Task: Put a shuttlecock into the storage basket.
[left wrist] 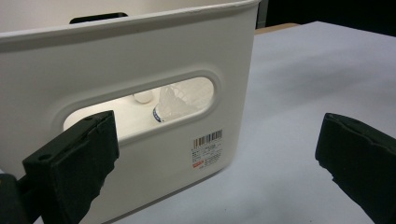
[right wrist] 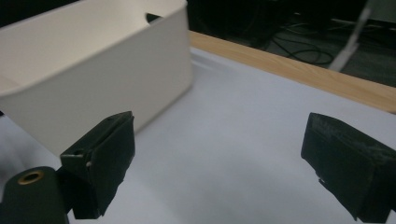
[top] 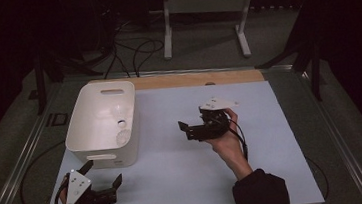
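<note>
A white plastic bin (top: 83,122) stands at the table's left. Inside it lie a white shuttlecock (top: 123,136) and a small white ball (top: 121,123). Through the bin's (left wrist: 140,56) handle slot I see the shuttlecock (left wrist: 170,103) and the ball (left wrist: 142,97). My left gripper (top: 103,174) is open and empty just in front of the bin's near wall, its jaws wide apart in the left gripper view (left wrist: 215,158). My right gripper (top: 187,130) is held open and empty to the right of the bin, pointing left at the bin (right wrist: 93,70), with bare table between its jaws (right wrist: 217,158).
A pale blue mat (top: 185,167) covers the table, with a wooden strip (top: 202,78) along its far edge. Beyond it a white stand (top: 204,9) and loose cables (top: 134,51) lie on the floor. A barcode label (left wrist: 208,149) is stuck on the bin's near wall.
</note>
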Demonstrator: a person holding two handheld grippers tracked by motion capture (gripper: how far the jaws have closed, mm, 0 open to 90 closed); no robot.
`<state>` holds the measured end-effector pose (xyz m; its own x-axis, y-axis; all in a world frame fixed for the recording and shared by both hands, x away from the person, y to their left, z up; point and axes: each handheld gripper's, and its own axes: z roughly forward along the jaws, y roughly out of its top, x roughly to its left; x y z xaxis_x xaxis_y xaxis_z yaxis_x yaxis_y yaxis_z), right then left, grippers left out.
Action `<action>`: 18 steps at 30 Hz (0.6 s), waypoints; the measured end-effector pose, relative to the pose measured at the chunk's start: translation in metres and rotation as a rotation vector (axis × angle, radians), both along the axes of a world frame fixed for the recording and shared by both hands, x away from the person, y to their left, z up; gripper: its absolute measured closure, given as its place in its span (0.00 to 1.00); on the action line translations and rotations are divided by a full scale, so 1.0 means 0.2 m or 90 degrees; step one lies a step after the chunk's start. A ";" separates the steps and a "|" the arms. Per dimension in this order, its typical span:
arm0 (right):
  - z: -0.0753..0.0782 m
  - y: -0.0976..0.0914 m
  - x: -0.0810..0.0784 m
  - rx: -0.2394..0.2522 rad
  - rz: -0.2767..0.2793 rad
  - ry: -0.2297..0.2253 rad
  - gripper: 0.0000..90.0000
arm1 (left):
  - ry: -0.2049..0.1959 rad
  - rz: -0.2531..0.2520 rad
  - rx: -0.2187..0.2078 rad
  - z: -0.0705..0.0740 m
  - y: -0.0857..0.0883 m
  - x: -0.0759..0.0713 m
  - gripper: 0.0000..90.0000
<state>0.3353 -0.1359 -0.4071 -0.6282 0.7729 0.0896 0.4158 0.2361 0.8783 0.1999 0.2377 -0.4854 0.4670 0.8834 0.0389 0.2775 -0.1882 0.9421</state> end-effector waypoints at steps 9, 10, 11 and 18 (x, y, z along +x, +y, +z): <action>-0.05 -0.23 -0.13 -0.027 -0.047 -0.018 0.11 | 0.000 0.002 -0.002 0.00 0.00 0.00 0.00; -0.06 -0.25 -0.15 -0.031 -0.054 -0.023 0.11 | -0.001 0.003 -0.002 0.00 0.00 0.00 0.00; -0.07 -0.27 -0.16 -0.034 -0.056 -0.023 0.11 | -0.001 0.003 -0.003 0.01 0.00 -0.01 0.00; -0.16 -0.41 -0.25 -0.010 -0.100 -0.033 0.11 | -0.003 0.007 -0.014 0.01 0.01 0.00 0.00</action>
<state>0.2844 -0.2179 -0.4398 -0.5032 0.8629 0.0476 0.4024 0.1852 0.8965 0.1991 0.2393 -0.4833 0.4570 0.8892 0.0214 0.2753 -0.1643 0.9472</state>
